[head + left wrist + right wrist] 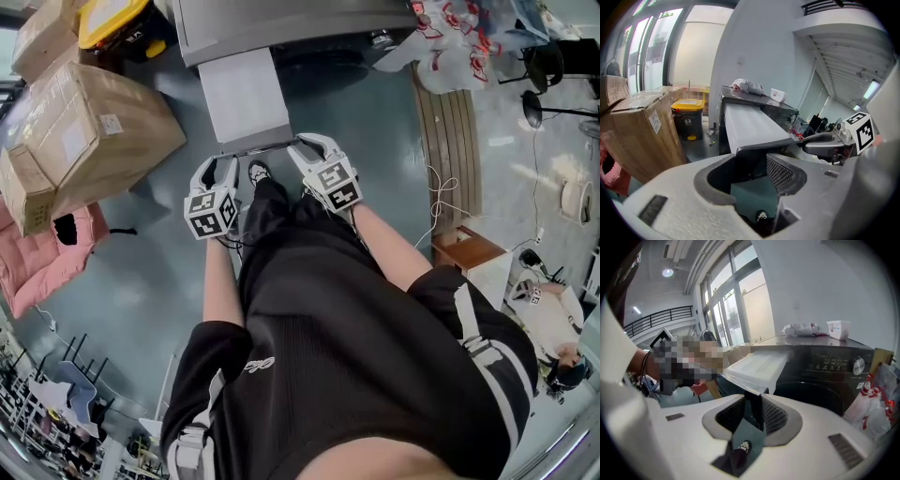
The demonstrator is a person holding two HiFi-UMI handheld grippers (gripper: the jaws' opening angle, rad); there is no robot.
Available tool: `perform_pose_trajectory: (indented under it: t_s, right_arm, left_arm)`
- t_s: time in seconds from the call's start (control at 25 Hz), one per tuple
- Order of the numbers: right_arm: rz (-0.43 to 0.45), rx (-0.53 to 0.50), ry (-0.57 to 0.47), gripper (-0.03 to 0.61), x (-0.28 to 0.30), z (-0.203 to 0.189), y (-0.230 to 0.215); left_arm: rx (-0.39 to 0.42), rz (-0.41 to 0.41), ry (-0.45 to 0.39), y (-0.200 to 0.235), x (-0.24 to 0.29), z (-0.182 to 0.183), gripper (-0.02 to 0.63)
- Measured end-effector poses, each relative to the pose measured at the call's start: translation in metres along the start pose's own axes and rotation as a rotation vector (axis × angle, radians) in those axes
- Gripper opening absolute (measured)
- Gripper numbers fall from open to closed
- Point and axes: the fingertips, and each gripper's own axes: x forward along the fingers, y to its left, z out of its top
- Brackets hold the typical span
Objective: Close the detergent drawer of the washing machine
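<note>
Black shorts (375, 356) fill the foreground. The long white detergent drawer (246, 98) juts out of the dark grey washing machine (825, 366). The right gripper (752, 413) pinches its dark front panel (754, 154); the left gripper (752, 176) stands wide open before it, seemingly ready to push.

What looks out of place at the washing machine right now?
Only the drawer stands out: it juts far out of the washing machine, hanging over the floor. The right gripper pinches its dark front edge; the left gripper straddles its other corner, jaws apart. Nothing looks spilled or broken.
</note>
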Motion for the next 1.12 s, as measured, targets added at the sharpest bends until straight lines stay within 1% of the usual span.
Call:
perform_pose_trajectory:
  t_s: [0.44,0.64,0.84,1.12]
  right_arm:
    - [-0.032,-0.014,-0.023,0.114,0.004,0.013,-0.009]
    - [-0.011,-0.003,0.011,0.114,0.007,0.007,-0.005]
    - [-0.023,-0.014,-0.003,0.114,0.011,0.013,-0.009]
    - [-0.033,-0.01,0.008,0.115,0.013,0.006,-0.015]
  left_arm:
    - [-0.002,0.001,-0.002,0.003,0.005,0.007,0.215]
    - [0.0,0.001,0.002,0.004,0.006,0.009,0.215]
    - [0.002,-0.003,0.006,0.007,0.009,0.011,0.215]
    - [0.0,-0.005,-0.003,0.006,0.012,0.015,0.215]
